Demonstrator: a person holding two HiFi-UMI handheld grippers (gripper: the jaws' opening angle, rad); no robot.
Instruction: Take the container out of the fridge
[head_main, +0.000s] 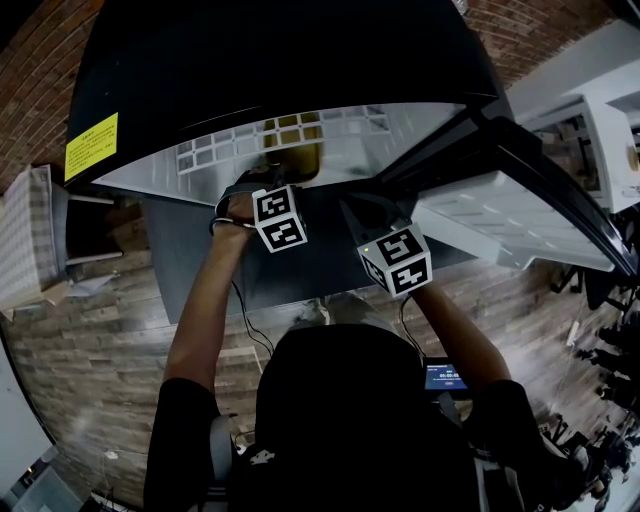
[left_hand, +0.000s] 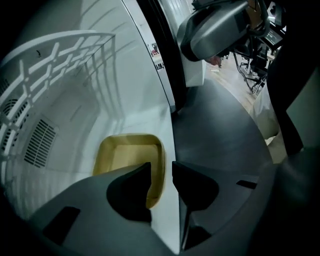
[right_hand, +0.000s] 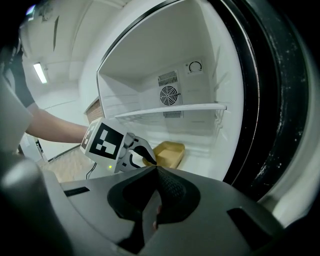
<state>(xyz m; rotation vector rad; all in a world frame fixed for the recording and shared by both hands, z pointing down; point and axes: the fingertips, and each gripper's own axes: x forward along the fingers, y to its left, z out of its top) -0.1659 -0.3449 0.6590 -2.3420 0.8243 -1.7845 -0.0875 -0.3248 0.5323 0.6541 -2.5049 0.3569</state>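
Observation:
A shallow yellow container (left_hand: 127, 155) lies on the white floor of the open fridge (head_main: 200, 60), also visible from above (head_main: 292, 157) and from the right gripper view (right_hand: 171, 151). My left gripper (left_hand: 161, 170) reaches into the fridge and stands open astride the container's near right wall: one jaw over the inside, the other outside, with a strip of white floor showing beside the wall. My right gripper (right_hand: 156, 169) hangs back in front of the fridge, shut with nothing in it; its marker cube (head_main: 395, 260) shows to the right of the left one (head_main: 278, 218).
A white wire shelf (right_hand: 170, 109) spans the fridge above the container, and a fan vent (right_hand: 169, 94) sits in the back wall. The fridge door (head_main: 520, 200) stands open at the right with its white door shelf. Wooden floor lies below.

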